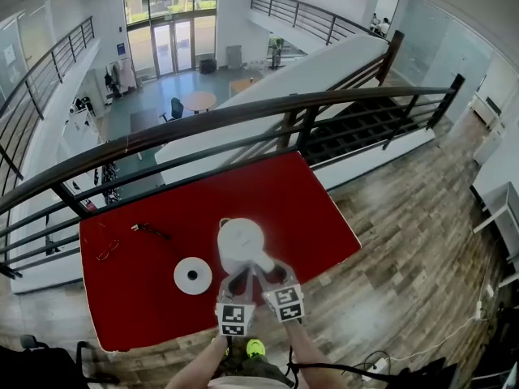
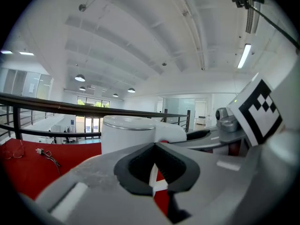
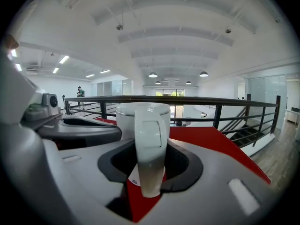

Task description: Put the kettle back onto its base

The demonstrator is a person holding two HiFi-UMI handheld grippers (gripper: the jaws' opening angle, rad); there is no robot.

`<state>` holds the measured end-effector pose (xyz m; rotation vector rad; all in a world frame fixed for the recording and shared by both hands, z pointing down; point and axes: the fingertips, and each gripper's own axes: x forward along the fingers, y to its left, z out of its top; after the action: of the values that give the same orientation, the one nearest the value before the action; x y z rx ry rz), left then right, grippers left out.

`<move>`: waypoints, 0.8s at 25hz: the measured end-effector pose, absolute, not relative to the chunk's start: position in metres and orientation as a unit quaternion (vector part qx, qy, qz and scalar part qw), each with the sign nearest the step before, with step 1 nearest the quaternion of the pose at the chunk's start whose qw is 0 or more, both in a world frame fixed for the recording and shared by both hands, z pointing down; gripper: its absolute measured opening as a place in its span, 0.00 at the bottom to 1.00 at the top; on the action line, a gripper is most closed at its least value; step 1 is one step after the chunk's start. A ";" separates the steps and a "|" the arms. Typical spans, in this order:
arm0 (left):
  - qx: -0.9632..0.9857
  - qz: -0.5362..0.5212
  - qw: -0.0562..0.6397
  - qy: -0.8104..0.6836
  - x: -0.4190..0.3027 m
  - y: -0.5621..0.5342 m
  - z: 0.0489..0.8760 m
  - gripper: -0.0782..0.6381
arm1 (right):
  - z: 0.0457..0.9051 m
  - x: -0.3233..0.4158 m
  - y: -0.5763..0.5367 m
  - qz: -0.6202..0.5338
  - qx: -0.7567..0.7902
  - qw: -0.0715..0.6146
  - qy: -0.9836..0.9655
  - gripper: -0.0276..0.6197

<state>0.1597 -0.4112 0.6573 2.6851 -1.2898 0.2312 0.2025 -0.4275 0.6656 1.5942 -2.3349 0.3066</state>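
Note:
A white kettle [image 1: 241, 244] stands on the red table [image 1: 300, 201], a little right of its round white base [image 1: 193, 275], which lies bare. My right gripper [image 1: 270, 272] comes from the near side and is shut on the kettle's handle [image 3: 150, 158], which fills the hollow between its pads [image 3: 185, 165]. In the right gripper view the kettle body [image 3: 125, 120] rises upright just beyond the right gripper [image 3: 150, 182]. My left gripper [image 1: 238, 282] sits close beside it on the left, shut with nothing between its fingertips. In the left gripper view, the kettle [image 2: 126, 132] stands just past the left gripper [image 2: 153, 189].
A small black cable [image 1: 150, 231] and a pair of glasses [image 1: 108, 251] lie on the table's left part. A dark railing [image 1: 243, 116] runs right behind the table, with a drop to a lower floor beyond. Wooden floor [image 1: 405, 241] lies to the right.

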 end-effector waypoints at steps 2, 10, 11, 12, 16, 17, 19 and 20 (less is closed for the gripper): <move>0.895 0.076 0.071 -0.433 0.157 -0.411 0.655 0.12 | 0.666 0.202 -0.426 0.106 0.556 0.145 -0.812 0.27; 0.898 0.074 0.061 -0.429 0.157 -0.414 0.650 0.12 | 0.656 0.211 -0.436 0.098 0.572 0.114 -0.806 0.27; 0.898 0.074 0.061 -0.429 0.158 -0.414 0.649 0.12 | 0.651 0.213 -0.439 0.095 0.575 0.106 -0.806 0.27; 0.899 0.074 0.060 -0.428 0.158 -0.415 0.648 0.12 | 0.646 0.214 -0.441 0.094 0.578 0.098 -0.805 0.26; 0.900 0.071 0.057 -0.426 0.160 -0.414 0.643 0.12 | 0.626 0.220 -0.444 0.091 0.586 0.075 -0.802 0.26; 0.900 0.070 0.057 -0.426 0.160 -0.414 0.641 0.12 | 0.623 0.221 -0.444 0.091 0.586 0.074 -0.802 0.26; 0.900 0.067 0.054 -0.427 0.159 -0.414 0.637 0.12 | 0.619 0.221 -0.443 0.090 0.586 0.076 -0.802 0.25; 0.901 0.065 0.052 -0.426 0.158 -0.415 0.634 0.12 | 0.617 0.221 -0.442 0.087 0.586 0.078 -0.802 0.25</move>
<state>0.1577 -0.4147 0.6345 2.7405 -1.2970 0.1978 0.2210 -0.4424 0.6174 1.7554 -2.4004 0.2618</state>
